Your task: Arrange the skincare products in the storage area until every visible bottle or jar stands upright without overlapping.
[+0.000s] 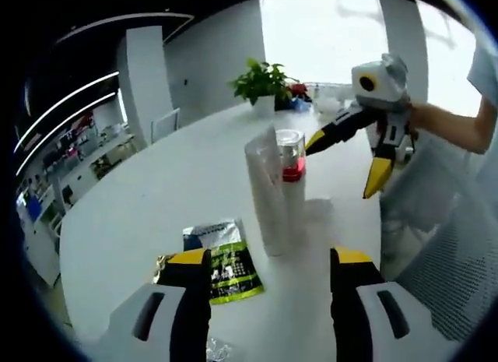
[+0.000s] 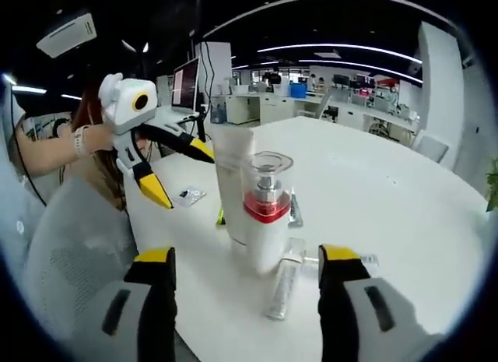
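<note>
On the white table (image 1: 140,214), a tall frosted white tube (image 1: 267,195) stands upright. Just behind it stands a pump bottle (image 1: 289,153) with a clear cap and a red band. My left gripper (image 1: 271,259) is open, a short way in front of the tube. My right gripper (image 1: 345,166) hovers open to the right of the bottles. From the other side, the pump bottle (image 2: 266,214) is nearest, the tube (image 2: 232,171) is behind it, and a clear tube (image 2: 283,290) lies flat. My right gripper (image 2: 247,257) and left gripper (image 2: 179,171) hold nothing.
A green and black sachet (image 1: 226,262) lies flat near my left jaw. A small packet (image 2: 189,195) lies on the table (image 2: 389,191) by its edge. A potted plant (image 1: 263,86) stands at the far end. A person's arm (image 2: 47,148) holds the left gripper. Office desks lie beyond.
</note>
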{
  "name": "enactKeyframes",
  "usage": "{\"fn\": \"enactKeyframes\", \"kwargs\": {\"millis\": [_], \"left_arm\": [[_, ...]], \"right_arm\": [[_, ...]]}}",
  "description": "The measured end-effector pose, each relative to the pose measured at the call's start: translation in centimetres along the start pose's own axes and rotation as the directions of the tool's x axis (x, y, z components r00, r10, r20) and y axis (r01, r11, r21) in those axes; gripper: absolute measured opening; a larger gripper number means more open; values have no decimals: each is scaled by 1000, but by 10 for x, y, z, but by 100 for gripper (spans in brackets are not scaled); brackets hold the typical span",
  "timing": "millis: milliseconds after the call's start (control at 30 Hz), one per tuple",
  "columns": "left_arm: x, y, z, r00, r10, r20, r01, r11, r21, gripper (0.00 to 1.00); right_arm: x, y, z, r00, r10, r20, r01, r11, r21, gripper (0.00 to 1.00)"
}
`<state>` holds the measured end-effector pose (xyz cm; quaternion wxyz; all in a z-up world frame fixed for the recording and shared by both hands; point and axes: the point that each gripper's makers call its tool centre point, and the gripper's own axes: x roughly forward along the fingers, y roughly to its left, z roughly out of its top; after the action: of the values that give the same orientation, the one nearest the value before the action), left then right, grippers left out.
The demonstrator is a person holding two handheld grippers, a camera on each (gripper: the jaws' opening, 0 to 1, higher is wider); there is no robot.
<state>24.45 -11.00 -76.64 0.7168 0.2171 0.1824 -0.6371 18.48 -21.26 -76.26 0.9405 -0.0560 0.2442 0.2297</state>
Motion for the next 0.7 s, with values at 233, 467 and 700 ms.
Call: {"fn": "enactKeyframes", "kwargs": {"millis": [233,467,700], "left_arm": [[-9,-11,-10,999,0,-43,1,1000,25,66],[-18,-14,-11,999,11,-36,-11,1000,-3,69],[-28,-15,-13,999,36,-35,-37,999,-13,73]], "right_arm": [[-7,0,5,999,-30,15,30,999,-11,87],[-13,4,6,999,-48,14,49,999,-13,90],[-21,11,7,997,-79,-10,78,994,-71,93]]}}
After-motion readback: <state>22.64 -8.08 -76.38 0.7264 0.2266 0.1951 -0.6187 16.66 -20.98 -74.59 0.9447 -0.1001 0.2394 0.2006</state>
